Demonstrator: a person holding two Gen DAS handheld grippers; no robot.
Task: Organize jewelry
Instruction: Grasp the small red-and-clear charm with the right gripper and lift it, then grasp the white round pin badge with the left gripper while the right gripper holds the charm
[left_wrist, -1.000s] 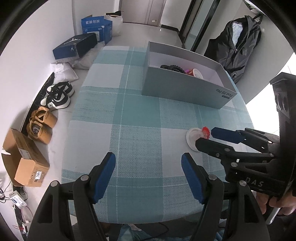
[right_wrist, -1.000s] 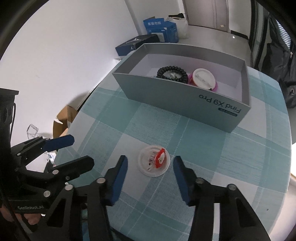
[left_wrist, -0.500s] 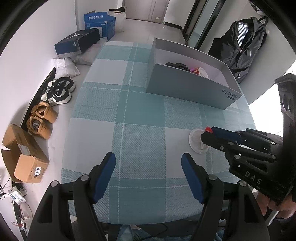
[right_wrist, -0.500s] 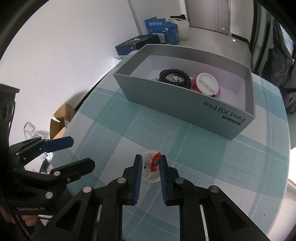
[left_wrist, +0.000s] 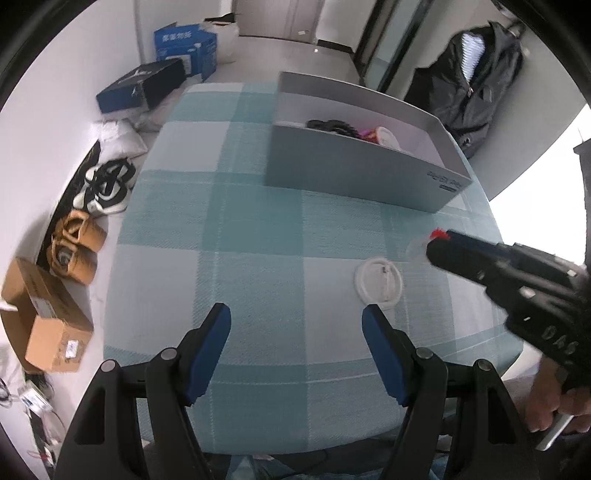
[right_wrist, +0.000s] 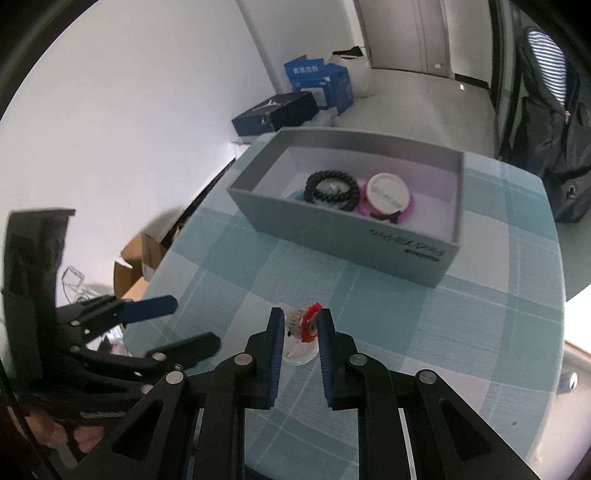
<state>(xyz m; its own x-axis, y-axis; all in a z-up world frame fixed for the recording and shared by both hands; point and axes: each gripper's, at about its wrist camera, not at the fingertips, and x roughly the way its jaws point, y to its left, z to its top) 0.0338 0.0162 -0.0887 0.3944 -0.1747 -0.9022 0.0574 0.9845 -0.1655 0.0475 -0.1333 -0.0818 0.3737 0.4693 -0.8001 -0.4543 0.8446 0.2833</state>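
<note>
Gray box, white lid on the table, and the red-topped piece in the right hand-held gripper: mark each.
gray box (right_wrist: 343, 236), right wrist view, front wall.
white lid (left_wrist: 378, 283), left wrist view, centre.
red-topped piece (right_wrist: 309, 325), right wrist view, red part between the pads.

The tablecloth (left_wrist: 258, 229) is checked in teal and pale white, the box (right_wrist: 332, 236) is grey with a white inside, holding a black bracelet (right_wrist: 332, 190) and a white-topped pink case (right_wrist: 388, 195).

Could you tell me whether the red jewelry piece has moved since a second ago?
Yes. The right hand-held gripper has lifted the red jewelry piece off its white lid, towards the grey box.
</note>
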